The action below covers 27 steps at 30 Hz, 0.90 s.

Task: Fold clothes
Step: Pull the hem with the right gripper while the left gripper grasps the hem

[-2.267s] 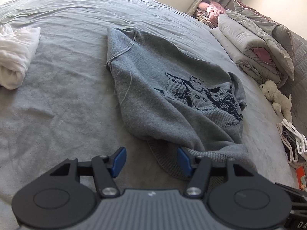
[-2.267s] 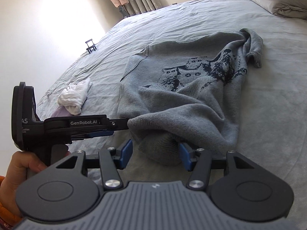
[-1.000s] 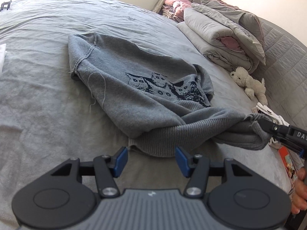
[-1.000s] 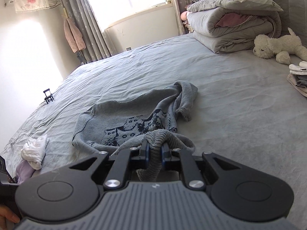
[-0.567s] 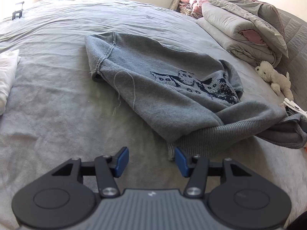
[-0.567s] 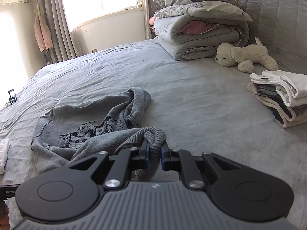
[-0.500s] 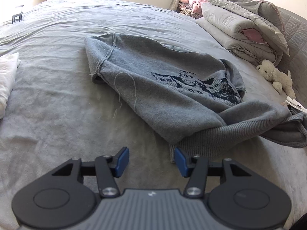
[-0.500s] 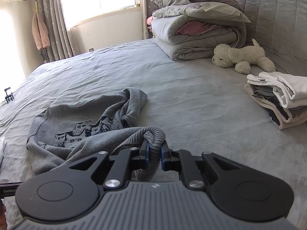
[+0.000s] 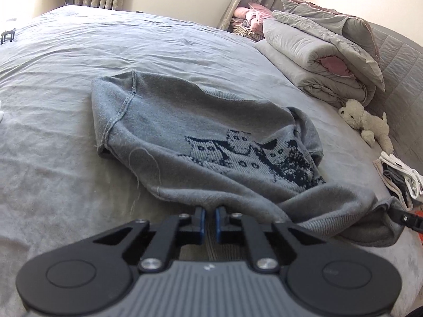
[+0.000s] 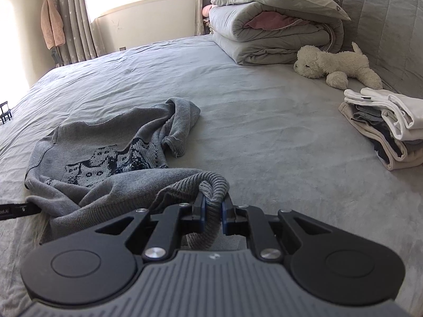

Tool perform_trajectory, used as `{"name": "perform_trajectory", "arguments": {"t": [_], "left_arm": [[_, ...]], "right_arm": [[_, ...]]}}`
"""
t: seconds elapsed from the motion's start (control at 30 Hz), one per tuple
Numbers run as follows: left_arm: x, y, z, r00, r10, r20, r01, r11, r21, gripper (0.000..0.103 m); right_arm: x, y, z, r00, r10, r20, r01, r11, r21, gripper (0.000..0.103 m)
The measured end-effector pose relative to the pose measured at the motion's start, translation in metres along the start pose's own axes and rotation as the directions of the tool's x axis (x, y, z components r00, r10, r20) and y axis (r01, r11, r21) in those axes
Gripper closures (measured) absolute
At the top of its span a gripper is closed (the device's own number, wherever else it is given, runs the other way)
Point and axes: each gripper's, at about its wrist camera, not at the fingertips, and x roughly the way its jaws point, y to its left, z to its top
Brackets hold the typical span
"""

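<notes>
A grey sweater [image 9: 185, 121] with a dark-blue cat pattern lies crumpled on the grey bed [image 9: 66, 52]. My left gripper [image 9: 210, 215] is at the near edge of its hem. The jaws are closing to a thin gap, and the hem's fabric lies over and between the blue pads. My right gripper [image 10: 211, 211] is shut on a bunch of the ribbed hem [image 10: 214, 185], held a little above the bed to the right of the sweater [image 10: 105, 142]. The right gripper's tip [image 9: 407, 219] shows at the left wrist view's right edge, inside the stretched hem.
Rolled grey and pink quilts [image 10: 264, 31] are piled at the headboard. A white plush dog [image 10: 335, 66] lies beside them. A stack of folded clothes [image 10: 391, 126] sits at the right. A small black stand [image 10: 5, 111] is at the far left of the bed.
My left gripper moved forward to the sweater's hem and its jaws went from wide apart to nearly together on it. My right gripper kept its grip and swung slightly right.
</notes>
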Motion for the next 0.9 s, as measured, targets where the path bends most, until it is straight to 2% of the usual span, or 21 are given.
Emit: {"name": "perform_trajectory", "arguments": {"t": [0.1,0.23,0.43,0.53,0.7,0.9], "left_arm": [[0.014,0.002,0.011,1.000,0.024,0.003,-0.024,1.000,-0.003,0.096],[0.045,0.009,0.019,0.998,0.050,-0.032,-0.050,0.999,-0.014,0.096],[0.055,0.015,0.021,1.000,0.024,-0.015,-0.025,0.998,-0.052,0.094],[0.049,0.016,0.021,0.999,0.021,-0.035,-0.024,0.996,-0.084,0.089],[0.033,0.017,0.012,0.994,-0.003,-0.109,-0.015,0.988,-0.157,0.066],[0.019,0.011,-0.003,0.985,-0.032,-0.171,0.003,0.986,-0.167,0.065]], "right_arm": [[0.005,0.006,0.001,1.000,-0.009,-0.004,0.009,1.000,-0.025,0.090],[0.013,0.011,0.002,1.000,-0.024,-0.017,0.023,0.998,-0.052,0.090],[0.026,0.021,0.001,0.998,-0.031,-0.052,0.026,0.995,-0.096,0.090],[0.030,0.019,0.001,0.997,-0.034,-0.069,0.028,0.996,-0.089,0.090],[0.028,0.016,0.001,0.997,-0.032,-0.074,0.026,0.997,-0.079,0.090],[0.029,0.016,0.001,0.997,-0.020,-0.074,0.014,0.996,-0.084,0.090]]}}
